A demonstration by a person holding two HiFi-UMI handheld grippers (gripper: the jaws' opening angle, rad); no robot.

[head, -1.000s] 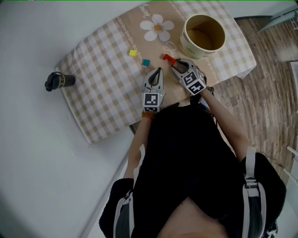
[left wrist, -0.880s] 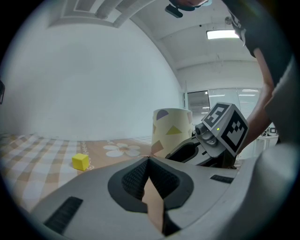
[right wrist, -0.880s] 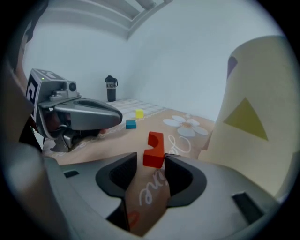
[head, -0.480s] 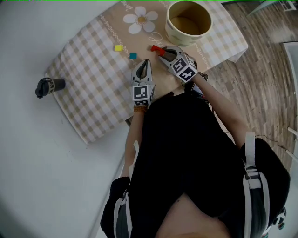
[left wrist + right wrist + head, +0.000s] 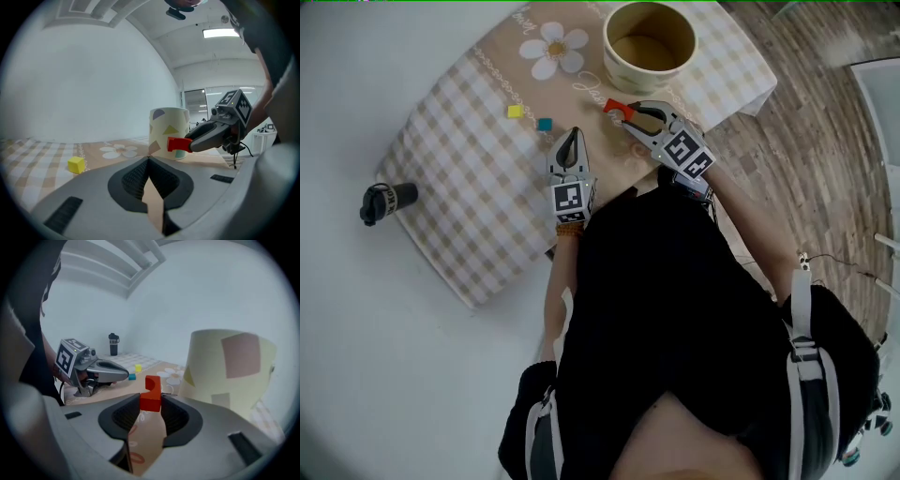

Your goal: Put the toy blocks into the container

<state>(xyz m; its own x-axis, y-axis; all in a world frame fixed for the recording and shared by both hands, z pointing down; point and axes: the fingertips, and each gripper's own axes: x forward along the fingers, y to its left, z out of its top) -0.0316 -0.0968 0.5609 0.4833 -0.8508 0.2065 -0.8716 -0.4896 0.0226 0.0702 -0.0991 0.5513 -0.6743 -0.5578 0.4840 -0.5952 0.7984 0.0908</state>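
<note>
From the head view, the right tongs (image 5: 625,113) have a red block (image 5: 613,109) pinched at their tips, jaws part-way open around it, just short of the cream container (image 5: 621,69) at the far end of the bench (image 5: 441,56). The left tongs (image 5: 570,135) sit alongside over the checked cloth (image 5: 459,187), pointing at a teal block (image 5: 545,124) and a yellow block (image 5: 515,111) lying close together. A black bottle (image 5: 386,201) lies well off to the left, on bare bench.

In the left gripper view the jaws are pressed together with nothing between them. The yellow block sits on the cloth ahead and to the left, and the red block shows in front of the container wall.

In the right gripper view the red block stands upright, clamped between both pads. The container looms just to the right, with the two loose blocks farther back.
</note>
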